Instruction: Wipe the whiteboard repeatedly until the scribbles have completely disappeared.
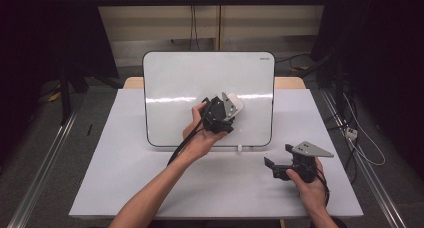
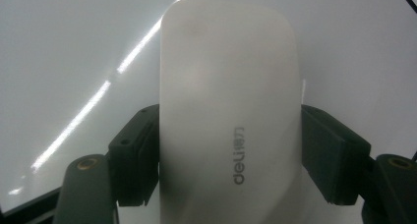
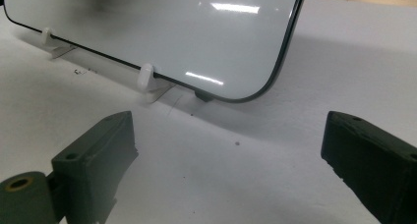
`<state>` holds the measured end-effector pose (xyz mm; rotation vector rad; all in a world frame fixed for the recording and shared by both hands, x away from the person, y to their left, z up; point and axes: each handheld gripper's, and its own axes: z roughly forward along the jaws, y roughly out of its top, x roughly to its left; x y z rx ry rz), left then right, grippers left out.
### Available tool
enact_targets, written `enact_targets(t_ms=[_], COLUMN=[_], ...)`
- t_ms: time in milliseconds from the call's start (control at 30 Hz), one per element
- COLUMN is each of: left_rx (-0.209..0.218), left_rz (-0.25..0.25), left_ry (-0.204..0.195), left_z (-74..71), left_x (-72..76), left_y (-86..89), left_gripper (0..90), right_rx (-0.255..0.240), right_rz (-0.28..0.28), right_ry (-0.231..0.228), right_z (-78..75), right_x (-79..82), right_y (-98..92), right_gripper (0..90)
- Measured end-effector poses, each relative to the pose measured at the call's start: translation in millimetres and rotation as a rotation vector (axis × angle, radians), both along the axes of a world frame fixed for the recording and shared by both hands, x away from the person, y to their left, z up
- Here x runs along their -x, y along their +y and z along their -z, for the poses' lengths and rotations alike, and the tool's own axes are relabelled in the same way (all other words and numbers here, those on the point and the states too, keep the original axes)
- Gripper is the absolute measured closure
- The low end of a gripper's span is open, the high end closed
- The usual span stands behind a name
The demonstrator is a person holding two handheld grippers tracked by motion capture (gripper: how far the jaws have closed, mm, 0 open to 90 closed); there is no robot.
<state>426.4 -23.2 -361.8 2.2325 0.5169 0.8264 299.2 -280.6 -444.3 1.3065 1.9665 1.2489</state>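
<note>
The one word I can read is "deli", in grey lowercase letters, running lengthwise along the smooth, rounded white plastic eraser (image 2: 228, 121) toward its five o'clock side in the left gripper view. On the glossy white rectangular whiteboard with the thin black rim (image 1: 175, 83), a tiny grey mark sits at the one o'clock corner, too small to make out.

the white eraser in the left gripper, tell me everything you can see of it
The white, rounded plastic whiteboard eraser is a smooth oblong block with curved corners and grey "deli" lettering printed along one side. It looks matte, clean and unmarked. The left gripper is shut on it, one black jaw pressing each long side. In the high view it is held in front of the upright glossy whiteboard, near its middle; contact with the board cannot be told.
</note>
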Motion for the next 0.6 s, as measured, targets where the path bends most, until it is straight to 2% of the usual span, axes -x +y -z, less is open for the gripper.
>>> enact_targets(t_ms=[133,233,367,467,500,600], left_rx=[0.001,0.008,0.0,0.028,0.023,0.044], left_rz=[-0.002,-0.016,-0.032,-0.06,-0.066,-0.099], left_ry=[-0.012,-0.003,0.009,0.012,0.011,0.013], left_z=[0.6,-1.6,-8.2,-12.9,-15.4,-22.9], left_x=[0.7,-1.0,-6.4,-11.3,-13.2,-19.4], left_y=[2.6,10.3,25.9,39.9,45.3,60.2], left_gripper=[29.7,29.8,29.8,29.8,29.8,29.9], right_rx=[0.0,-0.006,-0.004,-0.002,-0.001,0.0], right_rz=[0.001,0.01,0.011,0.011,0.011,0.01], right_ry=[-0.002,0.001,-0.002,-0.002,-0.002,0.001], right_z=[0.3,0.8,0.4,0.0,0.0,0.1], right_x=[0.9,0.9,1.8,2.0,2.0,1.8], right_y=[-1.6,-3.2,-3.7,-2.8,-2.6,-2.6], right_gripper=[6.3,6.3,6.3,6.3,6.3,6.3])
